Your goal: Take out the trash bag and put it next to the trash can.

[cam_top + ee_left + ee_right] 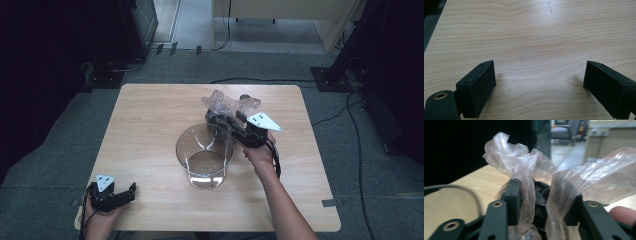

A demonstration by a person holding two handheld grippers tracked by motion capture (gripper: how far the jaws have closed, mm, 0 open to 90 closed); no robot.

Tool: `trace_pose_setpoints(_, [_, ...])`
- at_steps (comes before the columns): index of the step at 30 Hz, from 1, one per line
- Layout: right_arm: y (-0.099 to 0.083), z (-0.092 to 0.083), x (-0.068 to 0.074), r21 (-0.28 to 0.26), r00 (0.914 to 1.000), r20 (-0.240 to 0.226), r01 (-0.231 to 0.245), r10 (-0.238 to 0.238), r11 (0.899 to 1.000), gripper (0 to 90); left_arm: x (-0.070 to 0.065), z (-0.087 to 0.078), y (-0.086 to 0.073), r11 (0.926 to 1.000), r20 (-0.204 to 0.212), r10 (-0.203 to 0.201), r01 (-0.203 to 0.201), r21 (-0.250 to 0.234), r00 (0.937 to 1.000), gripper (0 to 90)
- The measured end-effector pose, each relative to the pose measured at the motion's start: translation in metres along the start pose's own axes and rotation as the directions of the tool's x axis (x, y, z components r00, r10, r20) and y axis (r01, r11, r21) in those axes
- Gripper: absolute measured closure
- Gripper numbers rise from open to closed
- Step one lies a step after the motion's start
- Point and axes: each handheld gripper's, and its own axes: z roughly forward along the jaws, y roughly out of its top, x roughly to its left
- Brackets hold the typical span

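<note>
**A:** So, what is on the table (150, 105)?

**B:** Near the middle of the high view stands a clear, round plastic container (204, 156), open at the top and apparently empty. Just behind it, toward the upper centre of the frame, sits a crumpled transparent plastic bag (227, 104) with something dark inside. Its loose mouth stands up in two flaring ears.

**A:** And the hands?

**B:** The right gripper (234, 126) reaches in from the lower right, level with the container's rim and right at the bag. The left gripper (131, 191) sits in the lower left corner of the frame, well apart from both.

**A:** Is the right one holding the bag?

**B:** In the right gripper view, the bag (529, 170) rises straight up between the two black jaws, its film draped against their inner faces and the dark contents low in the gap. The jaws stand partly apart. I judge they are not pinching it, since the film looks slack rather than squeezed.

**A:** Why there?

**B:** My guess is the bag belongs with the container, and the upright neck is the handiest place to seize it.

**A:** And the left?

**B:** In the left gripper view, its jaws are spread wide over bare wood (536, 37), nothing between them. It looks parked aside, leaving room for the right hand.
</note>
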Motion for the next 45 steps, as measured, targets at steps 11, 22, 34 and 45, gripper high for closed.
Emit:
trace_pose_setpoints(11, [-0.01, -0.016, -0.013, 0.052, 0.9969, -0.078, -0.004, 0.008, 0.999, 30.5, 0.0, 0.0, 0.0, 1.0, 0.0, -0.001, 0.001, 0.0, 1.0, 10.4])
trace_pose_setpoints(22, [-0.03, -0.029, -0.021, 0.107, 0.9924, -0.107, 0.072, -0.061, 0.992, 25.9, 0.0, 0.0, 0.0, 1.0, 0.0, -0.001, 0.001, 0.0, 1.0, 10.4])
trace_pose_setpoints(34, [-0.053, -0.034, -0.016, 0.173, 0.992, -0.085, 0.107, -0.093, 0.979, 15.0, 0.0, 0.0, 0.0, 1.0, -0.001, -0.001, 0.001, 0.0, 1.0, 10.4])
trace_pose_setpoints(45, [-0.069, -0.041, -0.027, 0.234, 0.9979, 0.004, 0.062, -0.065, 0.97, 0.5, 0.0, 0.0, 0.0, 1.0, -0.001, 0.0, 0.0, 0.001, 1.0, 10.5])
